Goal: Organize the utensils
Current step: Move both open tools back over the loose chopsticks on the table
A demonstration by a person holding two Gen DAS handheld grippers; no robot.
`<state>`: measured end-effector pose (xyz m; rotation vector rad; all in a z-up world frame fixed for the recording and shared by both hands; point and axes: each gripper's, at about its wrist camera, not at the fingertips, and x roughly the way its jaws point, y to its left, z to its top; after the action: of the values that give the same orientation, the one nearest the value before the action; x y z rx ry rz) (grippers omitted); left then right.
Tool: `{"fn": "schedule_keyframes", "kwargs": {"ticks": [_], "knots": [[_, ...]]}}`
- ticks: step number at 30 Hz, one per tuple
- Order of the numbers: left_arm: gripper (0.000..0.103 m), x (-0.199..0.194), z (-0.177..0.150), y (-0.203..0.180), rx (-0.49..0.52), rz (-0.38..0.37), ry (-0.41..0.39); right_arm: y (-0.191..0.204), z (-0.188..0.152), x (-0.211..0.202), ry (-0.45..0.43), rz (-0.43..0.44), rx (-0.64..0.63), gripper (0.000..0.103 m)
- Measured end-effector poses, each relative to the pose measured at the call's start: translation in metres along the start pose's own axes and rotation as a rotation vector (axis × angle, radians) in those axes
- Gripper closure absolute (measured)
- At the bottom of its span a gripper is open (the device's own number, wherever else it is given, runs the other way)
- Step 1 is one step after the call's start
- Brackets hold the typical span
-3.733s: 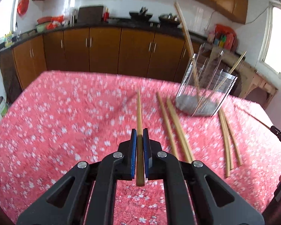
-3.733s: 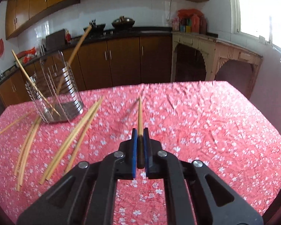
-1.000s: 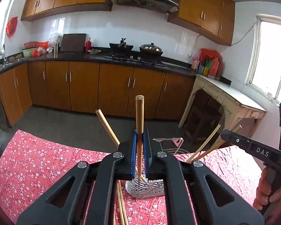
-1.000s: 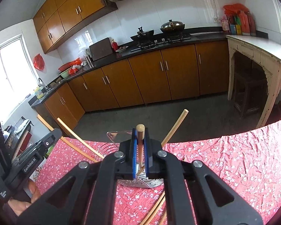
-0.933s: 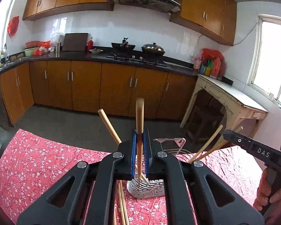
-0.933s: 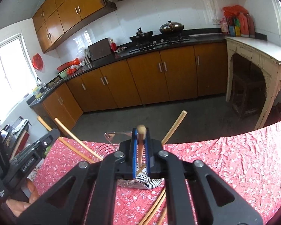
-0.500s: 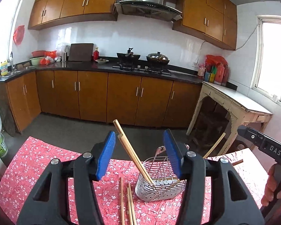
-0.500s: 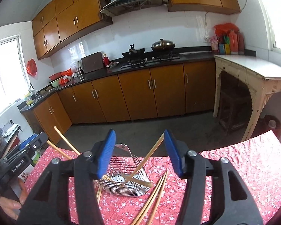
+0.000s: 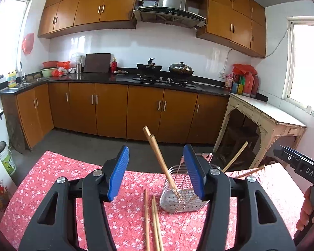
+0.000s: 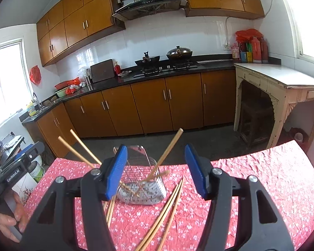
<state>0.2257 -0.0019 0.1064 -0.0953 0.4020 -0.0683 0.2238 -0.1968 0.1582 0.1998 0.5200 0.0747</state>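
A wire utensil holder (image 9: 180, 200) (image 10: 142, 190) stands on the red floral tablecloth (image 9: 52, 177). Several wooden chopsticks (image 9: 159, 159) (image 10: 167, 154) lean out of it. More loose chopsticks (image 9: 150, 219) (image 10: 167, 209) lie flat on the cloth in front of the holder. My left gripper (image 9: 156, 156) hangs above and short of the holder, open, with nothing held. My right gripper (image 10: 155, 152) is also back from the holder; its jaws are opening and nothing is gripped between them.
The table's far edge drops to a dark floor with brown cabinets (image 9: 111, 110) beyond. A pale side table (image 10: 278, 83) stands to the right. A hand holds the other gripper's body at the right edge of the left view (image 9: 299, 167) and the left edge of the right view (image 10: 16, 167).
Both grippers were shut on a chopstick held upright over the holder. Both have let go, the chopsticks now rest in the holder, and both grippers have drawn back and upward.
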Motion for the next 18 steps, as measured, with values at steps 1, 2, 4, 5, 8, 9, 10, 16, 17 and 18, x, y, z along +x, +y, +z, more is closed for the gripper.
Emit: {"fn": "schedule_keyframes", "kwargs": {"ticks": [1, 2, 4, 5, 8, 9, 10, 16, 17, 18], "knots": [[0.048, -0.003, -0.003, 0.001, 0.003, 0.006, 0.001, -0.002, -0.007, -0.004, 0.001, -0.003, 0.007, 0.045], [0.048, -0.006, -0.008, 0.004, 0.007, 0.012, 0.004, -0.005, -0.012, -0.007, 0.001, -0.004, 0.013, 0.045], [0.048, -0.010, -0.019, 0.012, 0.015, 0.028, 0.014, -0.012, -0.025, -0.013, 0.004, -0.013, 0.025, 0.044], [0.047, -0.011, -0.023, 0.014, 0.019, 0.034, 0.017, -0.015, -0.032, -0.013, 0.008, -0.020, 0.029, 0.044], [0.046, -0.011, -0.043, 0.023, 0.036, 0.064, 0.043, -0.030, -0.058, -0.014, 0.031, -0.054, 0.036, 0.044], [0.046, -0.010, -0.050, 0.026, 0.041, 0.073, 0.053, -0.033, -0.065, -0.012, 0.039, -0.063, 0.034, 0.044], [0.046, -0.008, -0.057, 0.028, 0.047, 0.083, 0.064, -0.036, -0.074, -0.009, 0.053, -0.075, 0.030, 0.044], [0.045, 0.019, -0.104, 0.042, 0.054, 0.123, 0.171, -0.052, -0.124, 0.021, 0.154, -0.116, 0.032, 0.044], [0.045, 0.023, -0.109, 0.043, 0.052, 0.125, 0.185, -0.053, -0.131, 0.027, 0.174, -0.119, 0.033, 0.044], [0.045, 0.028, -0.115, 0.045, 0.052, 0.128, 0.206, -0.053, -0.136, 0.032, 0.188, -0.119, 0.033, 0.044]]}}
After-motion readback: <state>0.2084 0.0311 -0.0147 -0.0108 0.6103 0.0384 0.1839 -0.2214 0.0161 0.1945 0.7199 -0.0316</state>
